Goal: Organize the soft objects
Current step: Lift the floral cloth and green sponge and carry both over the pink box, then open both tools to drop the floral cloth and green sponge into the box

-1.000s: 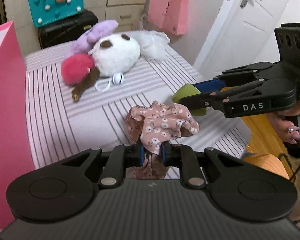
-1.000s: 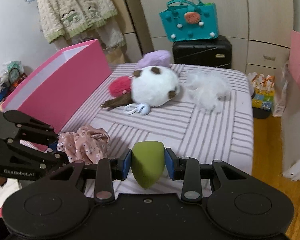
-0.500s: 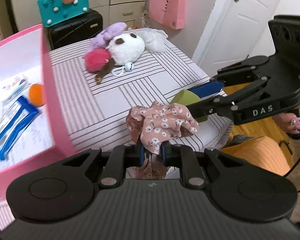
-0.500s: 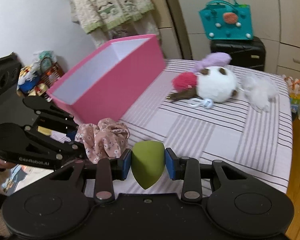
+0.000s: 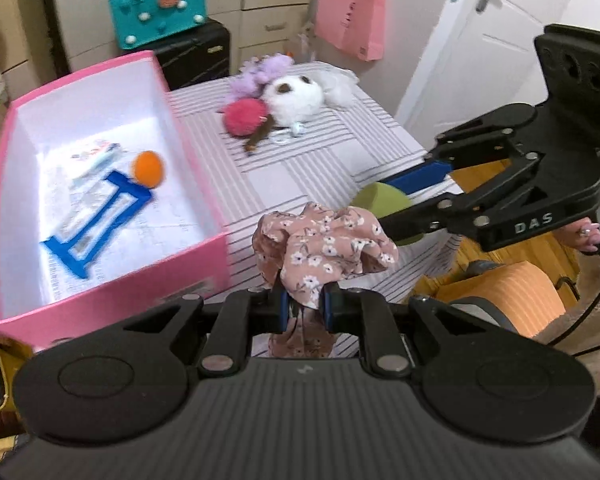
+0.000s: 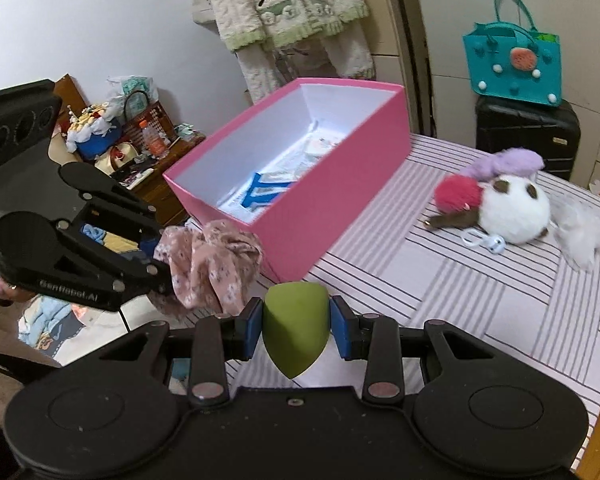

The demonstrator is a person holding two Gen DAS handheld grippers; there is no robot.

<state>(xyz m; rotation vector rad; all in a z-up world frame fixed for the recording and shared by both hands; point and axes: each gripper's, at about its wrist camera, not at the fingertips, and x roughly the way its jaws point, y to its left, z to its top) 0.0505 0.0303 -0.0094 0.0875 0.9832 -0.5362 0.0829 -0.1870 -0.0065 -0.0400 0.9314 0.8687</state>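
My left gripper (image 5: 303, 307) pinches the scrunchie (image 5: 324, 244) and my right gripper (image 6: 296, 326) clamps the green sponge (image 6: 295, 328), both held in the air near the pink box's (image 5: 216, 216) front corner. Neither is in yet; an orange ball (image 5: 149, 165) already lies inside. Farther off on the striped table (image 6: 480, 300), the plush pile (image 6: 512, 208) waits to be sorted.
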